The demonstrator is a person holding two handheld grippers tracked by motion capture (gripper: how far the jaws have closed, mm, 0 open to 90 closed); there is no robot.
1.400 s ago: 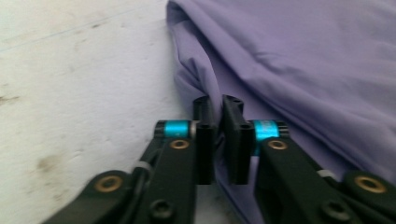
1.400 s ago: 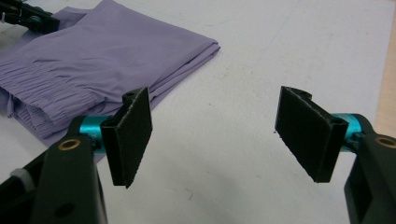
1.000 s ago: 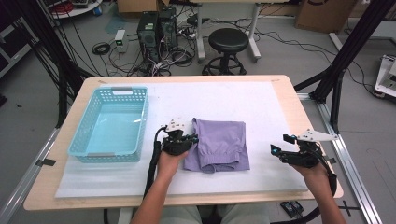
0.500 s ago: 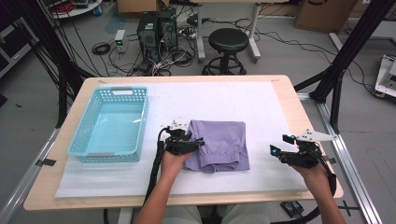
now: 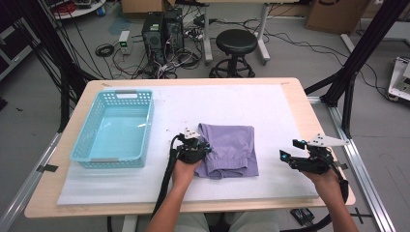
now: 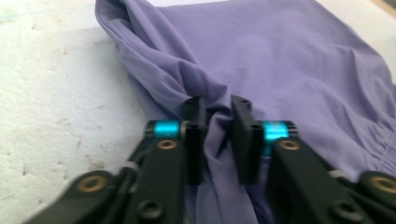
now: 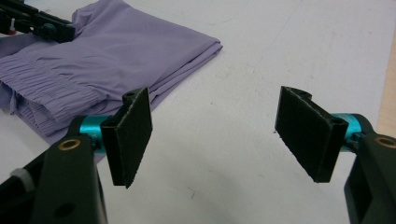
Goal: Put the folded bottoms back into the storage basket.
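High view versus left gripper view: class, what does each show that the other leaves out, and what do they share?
High view: a blue basket left of the purple shorts, and the right tool open, apart from them. Left gripper view: a fold of the shorts bunched between the pads of the left tool, whose jaws have just been closing. Both: the shorts on the white mat, with the left tool at their edge.

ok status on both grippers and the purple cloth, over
Left gripper jaws just closing, a fold of the purple cloth pinched between them. Right gripper open over bare table, off the cloth. Blue basket off to the left, nothing in the way.
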